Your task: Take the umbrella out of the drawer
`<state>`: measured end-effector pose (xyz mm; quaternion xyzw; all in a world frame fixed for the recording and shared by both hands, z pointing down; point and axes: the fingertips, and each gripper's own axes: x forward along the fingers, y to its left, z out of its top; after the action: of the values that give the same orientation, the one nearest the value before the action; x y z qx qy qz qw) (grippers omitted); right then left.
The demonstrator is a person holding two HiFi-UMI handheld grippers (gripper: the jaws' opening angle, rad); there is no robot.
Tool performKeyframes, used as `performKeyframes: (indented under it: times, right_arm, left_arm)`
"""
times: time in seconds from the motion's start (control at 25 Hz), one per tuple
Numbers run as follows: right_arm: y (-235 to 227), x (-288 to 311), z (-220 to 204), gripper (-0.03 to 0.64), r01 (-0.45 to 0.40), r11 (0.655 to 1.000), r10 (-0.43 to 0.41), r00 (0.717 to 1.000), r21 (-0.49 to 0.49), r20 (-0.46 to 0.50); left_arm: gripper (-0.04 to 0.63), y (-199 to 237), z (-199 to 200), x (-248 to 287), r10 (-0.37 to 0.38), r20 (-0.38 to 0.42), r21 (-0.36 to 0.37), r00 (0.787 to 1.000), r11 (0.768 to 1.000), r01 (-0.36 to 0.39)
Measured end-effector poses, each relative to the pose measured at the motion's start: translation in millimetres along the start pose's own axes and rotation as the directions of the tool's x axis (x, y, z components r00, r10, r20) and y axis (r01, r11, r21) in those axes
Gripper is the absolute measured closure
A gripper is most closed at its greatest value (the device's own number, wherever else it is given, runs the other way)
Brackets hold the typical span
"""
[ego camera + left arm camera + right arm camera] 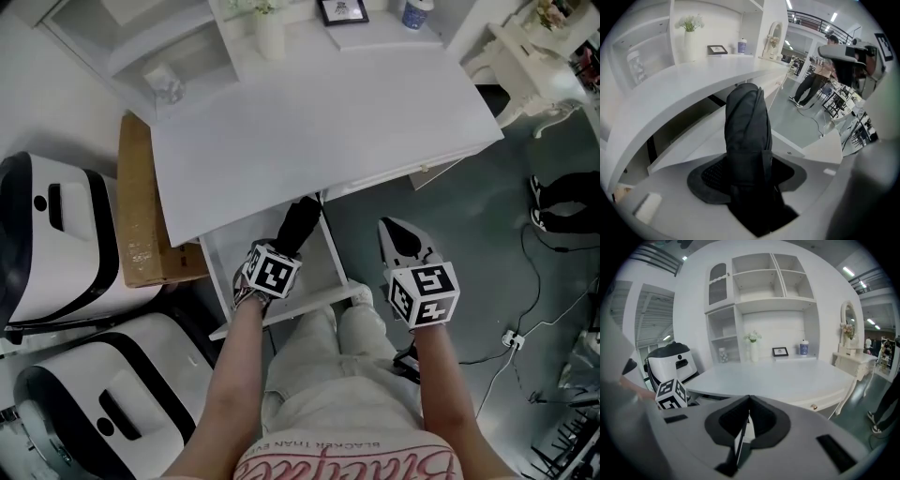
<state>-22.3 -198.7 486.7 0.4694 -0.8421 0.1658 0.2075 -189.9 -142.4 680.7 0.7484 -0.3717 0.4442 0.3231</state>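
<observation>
Above the open drawer (223, 258), left tongs (749, 180) pitched down, clamping black umbrella (745, 122), right tongs (748, 401) clenched empty

The surface (328, 122) overhung the back of the open drawer (223, 255), so the only way out of it lay upward and toward me. A cardboard box (141, 206) and two white machines (56, 234) crowded my left. The grey floor (469, 225) on my right lay open, apart from loose cables (539, 281).
</observation>
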Motion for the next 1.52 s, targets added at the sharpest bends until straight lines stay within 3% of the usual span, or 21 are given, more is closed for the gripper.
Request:
performKeyframes:
  times: [0.24, 0.84, 1.2, 1.52]
  right_arm:
    - [-2.0, -3.9, 29.1, 0.609, -0.001, 1.000, 0.002, 0.998, -0.027, 0.060]
    - [-20.7, -13.9, 88.0, 0.609, -0.072, 0.990, 0.087, 0.988, -0.122, 0.126]
    - [-37.4, -24.5, 127.5, 0.609, -0.066, 0.990, 0.090, 0.976, -0.124, 0.198]
    - [-26.9, -39.8, 170.0, 0.609, -0.071, 0.985, 0.117, 0.945, -0.157, 0.306]
  left_arm:
    - [0.341, -7.0, 4.9, -19.0, -0.029, 0.024, 0.012, 0.999, 1.000, 0.029]
    - [0.341, -15.9, 41.9, -74.9, 0.033, 0.145, 0.005, 0.989, 0.999, -0.034]
    - [0.339, -12.3, 80.1, -126.2, 0.096, 0.295, -0.024, 0.951, 0.995, -0.093]
    - [0.339, -8.5, 103.8, -171.4, 0.129, 0.407, -0.057, 0.904, 0.992, -0.116]
